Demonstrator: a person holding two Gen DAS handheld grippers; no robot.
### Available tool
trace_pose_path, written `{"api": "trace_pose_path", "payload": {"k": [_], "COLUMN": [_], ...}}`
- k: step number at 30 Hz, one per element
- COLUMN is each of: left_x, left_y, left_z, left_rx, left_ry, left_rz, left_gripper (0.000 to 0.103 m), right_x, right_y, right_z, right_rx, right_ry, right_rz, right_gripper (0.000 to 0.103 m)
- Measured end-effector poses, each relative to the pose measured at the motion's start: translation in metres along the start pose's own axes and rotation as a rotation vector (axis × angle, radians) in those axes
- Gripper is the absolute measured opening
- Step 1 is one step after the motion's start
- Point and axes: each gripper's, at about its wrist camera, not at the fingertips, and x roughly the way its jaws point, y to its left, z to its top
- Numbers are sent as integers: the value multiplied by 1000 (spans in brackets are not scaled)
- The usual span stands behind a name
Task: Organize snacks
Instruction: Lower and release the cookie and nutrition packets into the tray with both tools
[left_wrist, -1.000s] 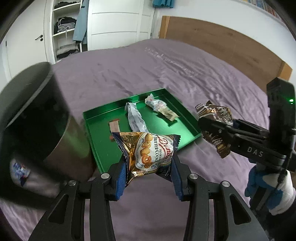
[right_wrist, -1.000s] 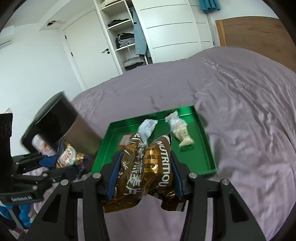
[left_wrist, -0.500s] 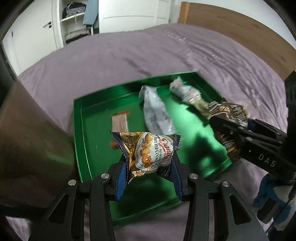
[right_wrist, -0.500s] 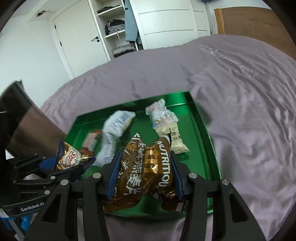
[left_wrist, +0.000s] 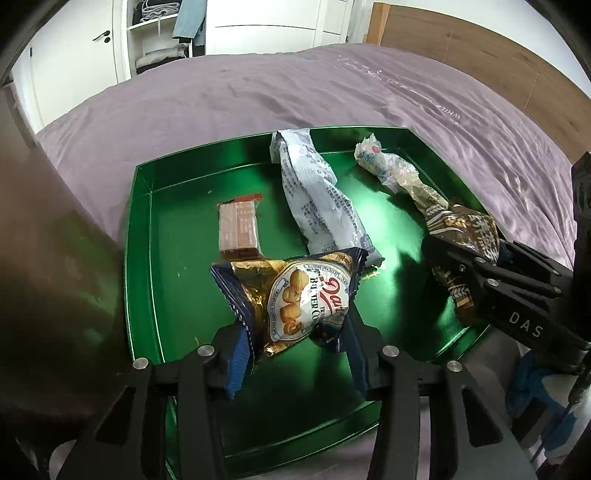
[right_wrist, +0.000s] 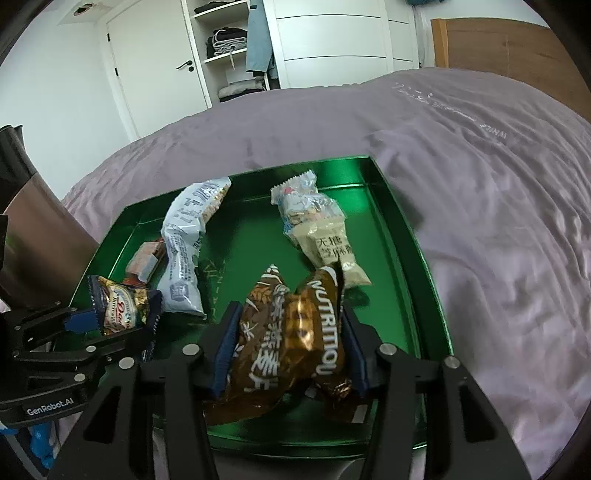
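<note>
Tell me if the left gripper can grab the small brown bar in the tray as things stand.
Probably not yet. The left gripper is shut on the butter cookie pack, so its jaws are occupied. The small brown bar lies uncovered just ahead in the green tray.

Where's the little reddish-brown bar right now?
The bar lies in the green tray, left part, beside the long white packet.

There is one green tray (left_wrist: 140, 236) on the bed. Three snacks lie in it: one small brown bar (left_wrist: 238, 227) near the left edge, one long white packet (left_wrist: 319, 195) in the middle, and one clear packet (left_wrist: 391, 173) by the far right corner. Two more snacks are held above it: one cookie bag (left_wrist: 295, 295) and one brown bag (right_wrist: 295, 328). That makes five snacks.
</note>
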Motion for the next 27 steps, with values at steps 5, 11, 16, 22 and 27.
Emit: {"api": "trace_pose_path", "payload": {"k": [5, 11, 16, 22, 27], "left_x": [2, 2, -7, -26, -43], "left_y": [-4, 0, -1, -8, -12], "left_z": [0, 2, 2, 3, 5], "left_rx": [18, -19, -15, 14, 23], "left_ry": [1, 13, -10, -45, -66], "left_rz": [19, 10, 35, 57, 66], "left_gripper": [44, 52, 60, 63, 64], "right_x": [-1, -5, -14, -35, -57], "right_y": [-1, 1, 5, 9, 13], "right_z": [1, 3, 7, 10, 9], "right_rx": [3, 8, 4, 3, 10], "right_ry": [3, -3, -16, -45, -68], "right_rz": [-1, 6, 2, -4, -15], "right_gripper": [36, 55, 82, 84, 86]}}
